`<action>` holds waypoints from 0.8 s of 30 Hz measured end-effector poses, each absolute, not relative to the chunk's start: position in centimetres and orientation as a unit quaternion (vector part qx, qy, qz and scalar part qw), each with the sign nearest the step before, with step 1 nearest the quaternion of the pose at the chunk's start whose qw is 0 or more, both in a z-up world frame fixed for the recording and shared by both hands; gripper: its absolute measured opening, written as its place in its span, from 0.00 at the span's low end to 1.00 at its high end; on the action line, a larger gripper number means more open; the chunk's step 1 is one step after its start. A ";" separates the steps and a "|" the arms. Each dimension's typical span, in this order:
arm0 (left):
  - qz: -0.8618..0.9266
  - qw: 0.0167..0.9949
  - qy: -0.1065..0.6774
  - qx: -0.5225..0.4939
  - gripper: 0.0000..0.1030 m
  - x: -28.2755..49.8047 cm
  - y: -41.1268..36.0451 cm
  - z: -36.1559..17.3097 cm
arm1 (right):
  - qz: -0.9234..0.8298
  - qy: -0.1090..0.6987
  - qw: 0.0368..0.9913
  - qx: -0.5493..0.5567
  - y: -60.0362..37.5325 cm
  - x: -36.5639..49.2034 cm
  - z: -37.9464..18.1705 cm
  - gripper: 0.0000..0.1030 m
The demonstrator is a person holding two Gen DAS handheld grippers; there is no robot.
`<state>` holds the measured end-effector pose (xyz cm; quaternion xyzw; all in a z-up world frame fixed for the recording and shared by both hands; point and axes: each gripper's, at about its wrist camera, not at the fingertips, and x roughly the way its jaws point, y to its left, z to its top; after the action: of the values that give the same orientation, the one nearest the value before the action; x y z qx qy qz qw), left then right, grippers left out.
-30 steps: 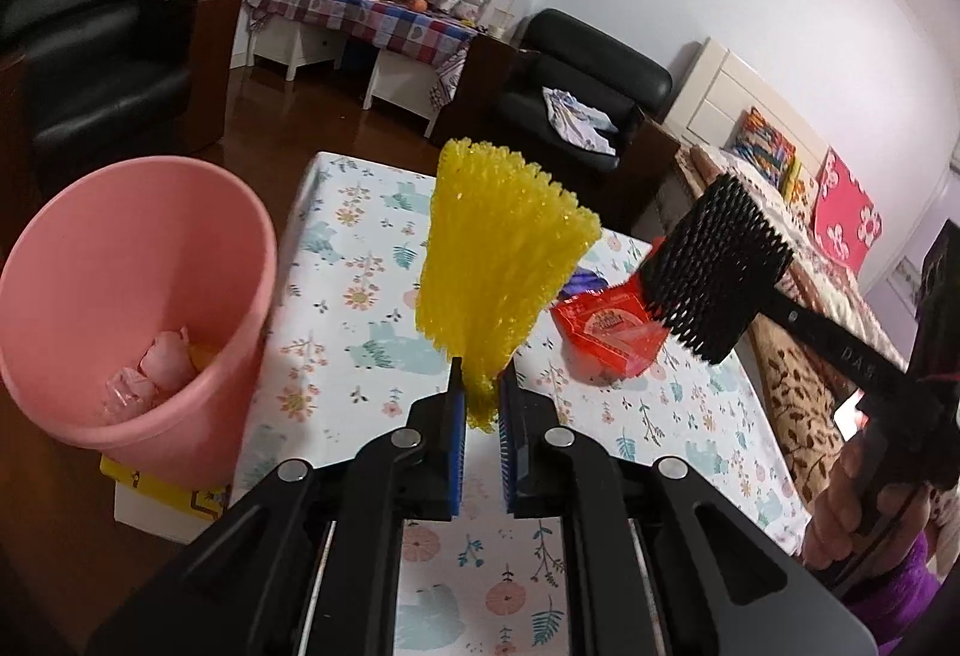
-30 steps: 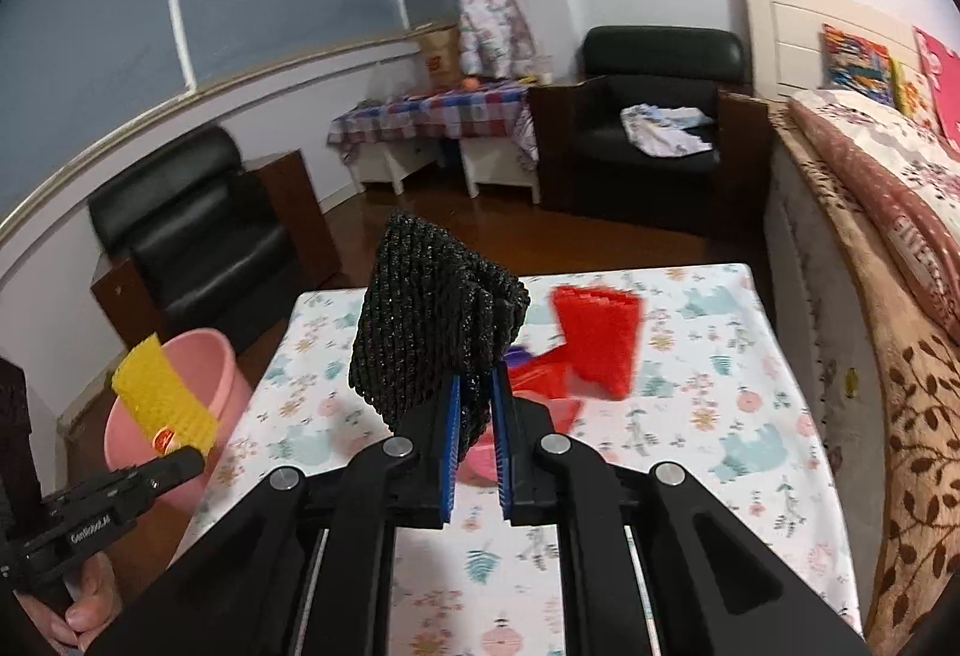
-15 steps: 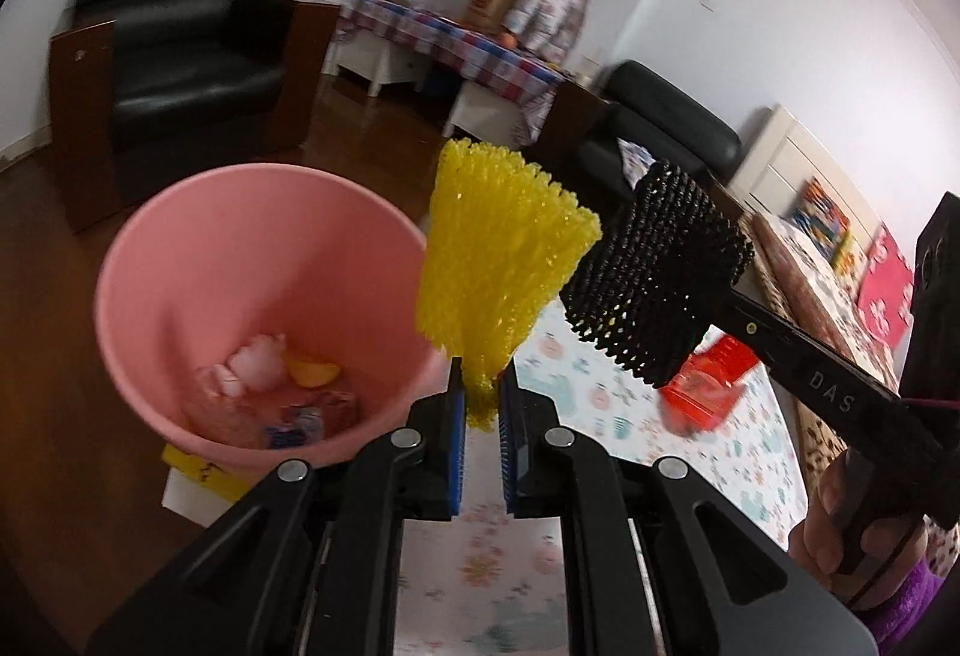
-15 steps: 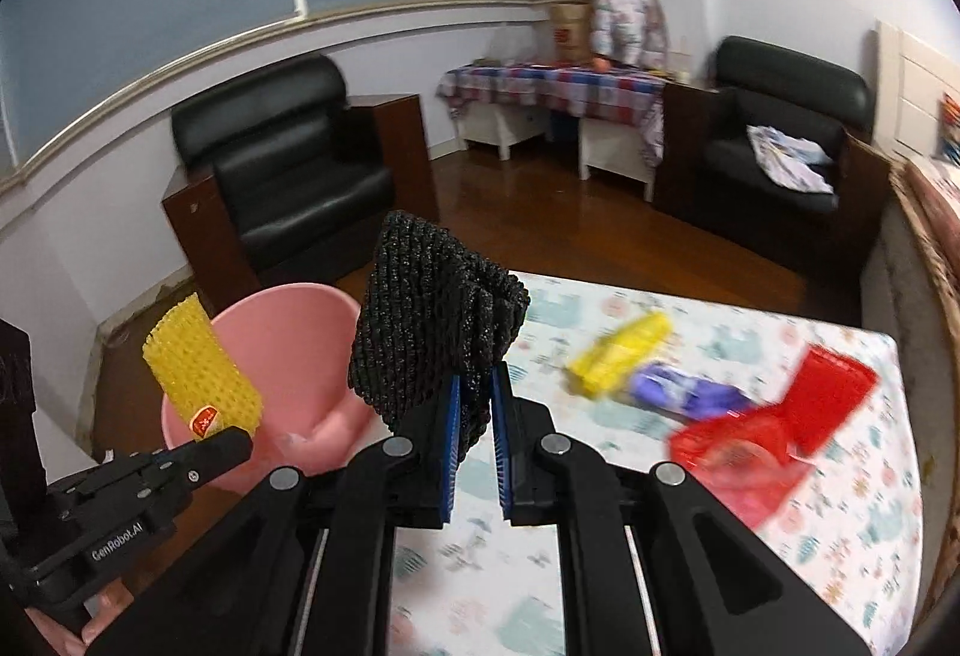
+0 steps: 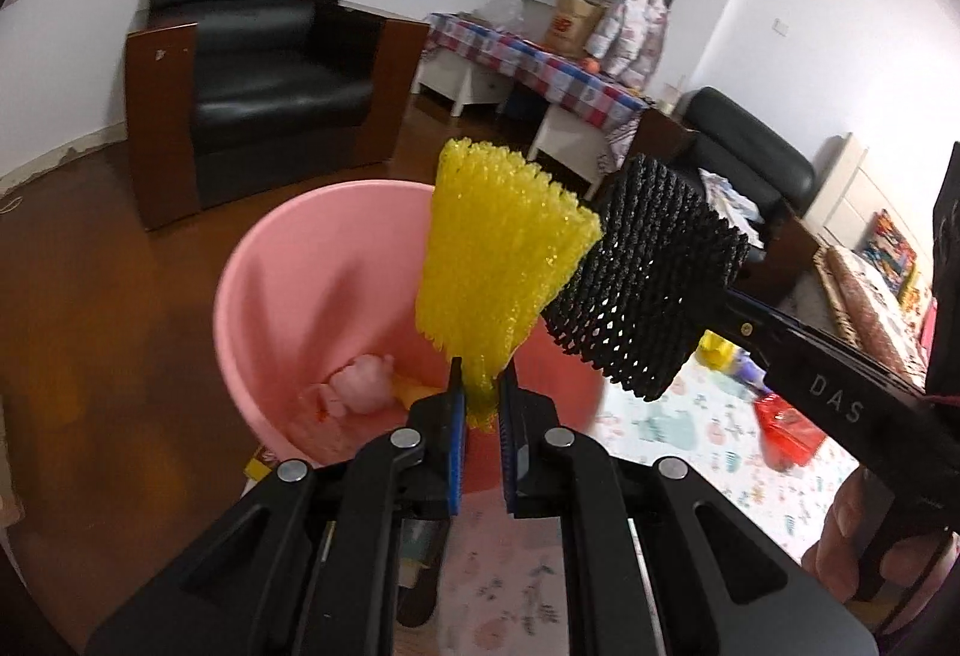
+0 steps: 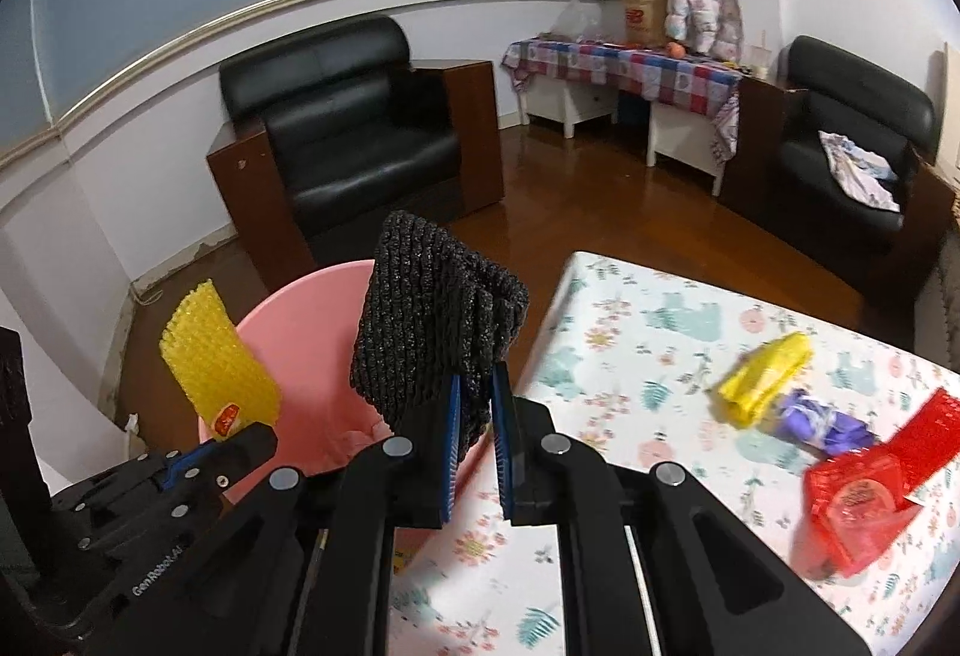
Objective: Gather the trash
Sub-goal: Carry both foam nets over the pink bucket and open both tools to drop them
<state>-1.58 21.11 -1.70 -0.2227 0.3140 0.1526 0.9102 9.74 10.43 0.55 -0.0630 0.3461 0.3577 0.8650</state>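
Left tool (image 5: pixel 480 404) pinches yellow foam net (image 5: pixel 498 260) above pink bin (image 5: pixel 288 296); right tool (image 6: pixel 477 416) clamps black foam net (image 6: pixel 432 326) beside it.

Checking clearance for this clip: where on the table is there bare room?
The table's corner nearest the pink bin is bare. The crowded side holds the yellow wrapper, purple wrapper and red trash.

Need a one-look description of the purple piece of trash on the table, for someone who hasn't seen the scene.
Start at the floral-print table beside the pink bin. On its right side lies a row of litter; the purple wrapper sits between the yellow net and the red net. It is the only crumpled, purple, non-mesh piece.
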 end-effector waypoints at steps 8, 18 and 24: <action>0.180 0.901 0.320 -0.230 0.09 -2.1 22.6 -2.9 | 0.371 0.365 0.852 -0.054 12.1 10.6 -1.2 0.10; 0.197 0.895 0.328 -0.230 0.33 -1.7 23.7 -3.4 | 0.372 0.375 0.848 -0.053 12.5 11.0 -2.3 0.10; 0.199 0.894 0.326 -0.234 0.43 -2.0 23.9 -3.4 | 0.372 0.374 0.848 -0.052 12.6 11.0 -2.3 0.10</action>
<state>-2.00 23.85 -3.38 -0.2344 0.3259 0.1986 0.8941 10.99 12.57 -2.31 -0.0525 0.3742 0.3723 0.8477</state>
